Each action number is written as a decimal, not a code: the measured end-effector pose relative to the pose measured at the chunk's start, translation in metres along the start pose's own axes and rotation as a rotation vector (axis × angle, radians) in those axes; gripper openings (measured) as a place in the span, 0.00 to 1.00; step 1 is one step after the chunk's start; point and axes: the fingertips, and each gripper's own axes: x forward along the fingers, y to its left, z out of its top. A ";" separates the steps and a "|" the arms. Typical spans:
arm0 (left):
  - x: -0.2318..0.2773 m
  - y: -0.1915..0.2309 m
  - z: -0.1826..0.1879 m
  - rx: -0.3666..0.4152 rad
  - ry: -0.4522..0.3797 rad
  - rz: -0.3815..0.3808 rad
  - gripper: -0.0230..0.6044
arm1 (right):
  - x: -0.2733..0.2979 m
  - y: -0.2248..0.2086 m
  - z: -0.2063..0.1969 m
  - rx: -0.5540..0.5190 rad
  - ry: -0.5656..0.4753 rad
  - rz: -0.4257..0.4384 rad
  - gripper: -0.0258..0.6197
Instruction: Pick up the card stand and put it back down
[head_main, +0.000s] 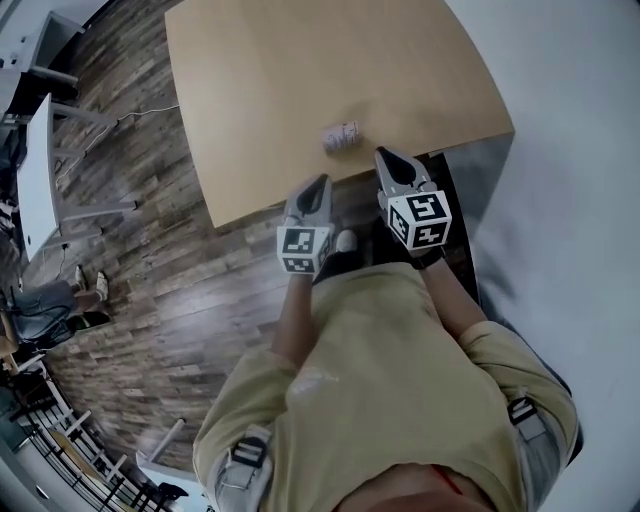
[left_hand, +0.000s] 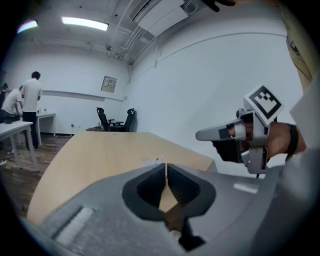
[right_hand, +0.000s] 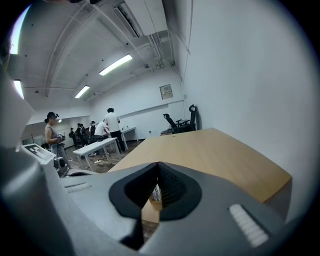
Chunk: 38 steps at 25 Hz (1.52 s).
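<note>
1. Far left, head view: wood-plank floor (head_main: 140, 200) with a white desk (head_main: 40, 170) standing well apart from the table. The floor between the desk and the table is open.

2. Table (head_main: 300, 70): light wood top, bare except for 1 item. Its near edge runs diagonally, lower at the left and rising to the right corner. The person stands at this edge.

3. Left gripper (head_main: 318, 183): held at the near edge, tips pointing onto the table. In the left gripper view the 2 jaws are pressed together along their length, with nothing between them (left_hand: 165, 170). The tabletop ahead of them is clear up to its far edge.

4. Card stand (head_main: 341, 137): a small pale item lying on the table just inside the near edge. It sits between the 2 gripper tips, ahead of them, and touches neither. Bare tabletop surrounds it on the left, right and far sides.

5. Right gripper (head_main: 384, 155): tips just over the near edge, to the right of the card stand. In the right gripper view the jaw tips meet (right_hand: 158, 163) and grip nothing.

6. Far right: a plain white wall (head_main: 560, 120) runs close beside the table's right edge, leaving only a narrow strip there.
</note>
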 end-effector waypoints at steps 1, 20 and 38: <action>0.004 0.003 -0.008 -0.011 0.016 0.001 0.07 | 0.004 -0.002 -0.006 0.001 0.015 0.006 0.05; 0.114 0.058 -0.091 0.153 0.187 -0.249 0.55 | 0.044 -0.041 -0.103 0.020 0.182 0.070 0.05; 0.162 0.035 -0.121 0.350 0.228 -0.435 0.18 | 0.039 -0.078 -0.135 0.101 0.171 -0.065 0.05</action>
